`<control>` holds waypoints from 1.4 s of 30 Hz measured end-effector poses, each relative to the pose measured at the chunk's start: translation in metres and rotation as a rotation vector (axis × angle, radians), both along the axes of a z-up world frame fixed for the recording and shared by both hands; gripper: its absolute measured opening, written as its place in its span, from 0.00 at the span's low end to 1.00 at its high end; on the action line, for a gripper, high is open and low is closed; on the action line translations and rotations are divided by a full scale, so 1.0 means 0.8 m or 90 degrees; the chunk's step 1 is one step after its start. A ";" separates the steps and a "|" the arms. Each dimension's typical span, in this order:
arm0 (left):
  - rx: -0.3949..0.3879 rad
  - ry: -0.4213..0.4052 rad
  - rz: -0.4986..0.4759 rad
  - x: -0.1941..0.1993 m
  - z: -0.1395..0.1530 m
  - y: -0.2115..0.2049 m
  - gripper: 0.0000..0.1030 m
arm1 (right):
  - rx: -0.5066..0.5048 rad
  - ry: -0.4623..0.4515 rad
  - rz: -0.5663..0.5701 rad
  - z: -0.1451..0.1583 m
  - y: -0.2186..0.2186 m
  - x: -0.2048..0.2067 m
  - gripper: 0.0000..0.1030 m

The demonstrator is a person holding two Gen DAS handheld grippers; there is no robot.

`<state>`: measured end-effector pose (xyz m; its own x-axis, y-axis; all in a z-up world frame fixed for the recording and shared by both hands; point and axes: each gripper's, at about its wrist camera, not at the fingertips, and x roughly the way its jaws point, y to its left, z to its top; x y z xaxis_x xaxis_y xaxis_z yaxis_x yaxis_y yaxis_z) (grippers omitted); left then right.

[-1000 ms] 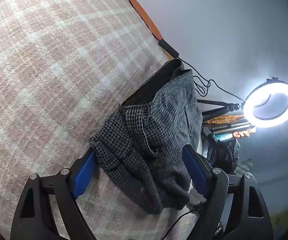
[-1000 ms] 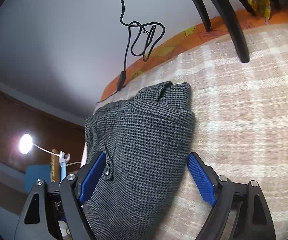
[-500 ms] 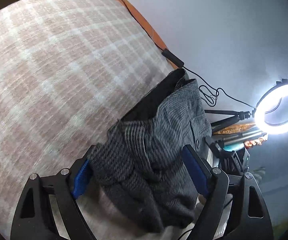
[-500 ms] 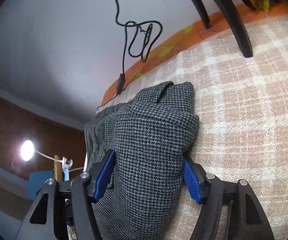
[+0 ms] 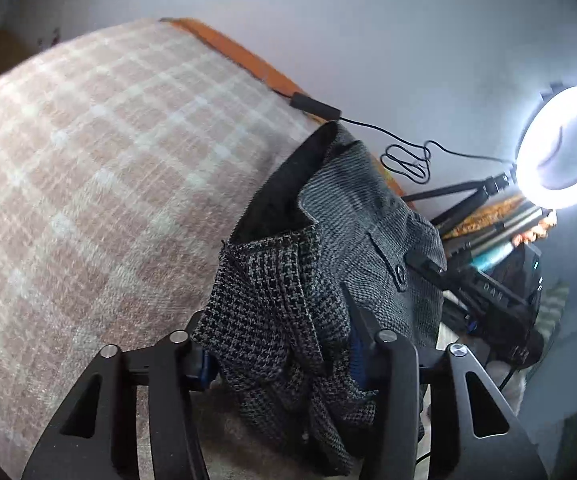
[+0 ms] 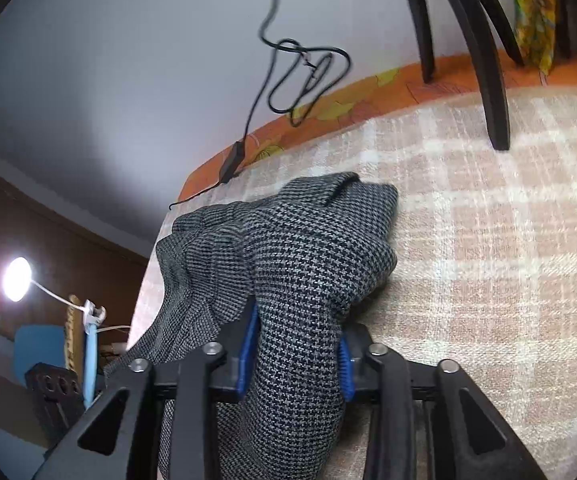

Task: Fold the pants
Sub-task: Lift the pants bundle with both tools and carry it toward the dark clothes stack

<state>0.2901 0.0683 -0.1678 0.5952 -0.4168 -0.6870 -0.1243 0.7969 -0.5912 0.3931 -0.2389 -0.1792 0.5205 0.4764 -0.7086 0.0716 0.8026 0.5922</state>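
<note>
left gripper (image 5: 282, 354) clamped, right gripper (image 6: 296, 354) clamped

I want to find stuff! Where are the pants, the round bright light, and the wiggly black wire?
pants (image 6: 308, 264): right wrist view, bunched checked cloth.
ring light (image 5: 560, 148): left wrist view, glowing rim.
black wire (image 6: 308, 76): right wrist view, tangled loop.
</note>
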 end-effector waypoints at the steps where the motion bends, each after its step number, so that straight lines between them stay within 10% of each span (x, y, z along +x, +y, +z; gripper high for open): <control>1: 0.007 -0.005 -0.005 0.000 0.003 -0.002 0.43 | -0.011 -0.005 0.003 0.005 0.003 -0.001 0.24; 20: 0.103 -0.102 -0.135 -0.039 0.082 -0.075 0.34 | -0.184 -0.103 0.057 0.137 0.025 -0.065 0.17; 42: 0.103 -0.232 -0.359 -0.071 0.210 -0.329 0.34 | -0.271 -0.162 -0.080 0.278 -0.199 -0.205 0.17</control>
<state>0.2334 -0.1949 -0.0002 0.5224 -0.6396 -0.5640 0.5199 0.7631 -0.3839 0.2288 -0.3984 0.0428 0.7364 0.0961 -0.6697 0.0795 0.9707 0.2267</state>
